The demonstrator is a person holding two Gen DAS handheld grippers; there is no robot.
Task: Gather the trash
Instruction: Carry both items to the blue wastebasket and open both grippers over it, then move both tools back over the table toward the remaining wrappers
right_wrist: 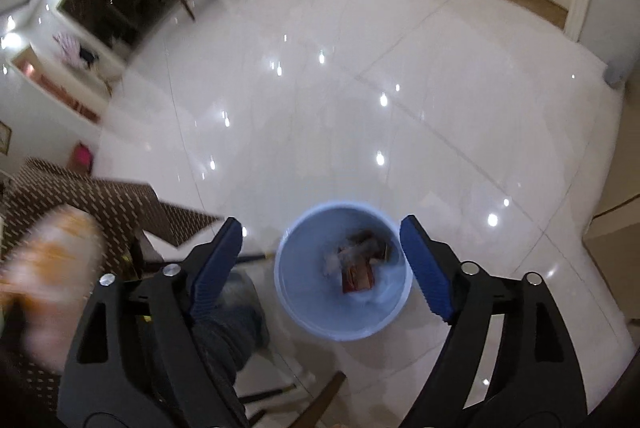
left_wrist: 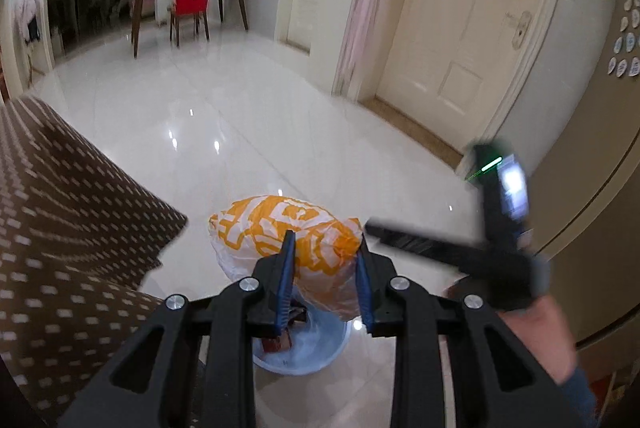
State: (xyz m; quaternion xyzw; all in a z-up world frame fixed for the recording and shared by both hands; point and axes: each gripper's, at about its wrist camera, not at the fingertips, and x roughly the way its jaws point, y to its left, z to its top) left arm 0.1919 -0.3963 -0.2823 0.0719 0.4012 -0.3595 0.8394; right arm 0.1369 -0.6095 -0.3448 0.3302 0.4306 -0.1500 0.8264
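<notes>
My left gripper (left_wrist: 325, 240) is shut on an orange-and-white plastic bag (left_wrist: 280, 228) and holds it just above a light blue trash bin (left_wrist: 304, 356) that stands on the floor. The bag also shows as a blur at the left of the right wrist view (right_wrist: 56, 252). My right gripper (right_wrist: 322, 224) is open and empty, above the blue trash bin (right_wrist: 292, 292), which holds red and brown wrappers (right_wrist: 358, 268). The right gripper also shows in the left wrist view (left_wrist: 440, 248), to the right of the bag.
A table with a brown dotted cloth (left_wrist: 60, 228) stands to the left of the bin. The glossy white tile floor (right_wrist: 360, 88) spreads beyond. A wooden table and red chair (left_wrist: 190, 0) stand far back. A cream door (left_wrist: 460, 40) is at the right.
</notes>
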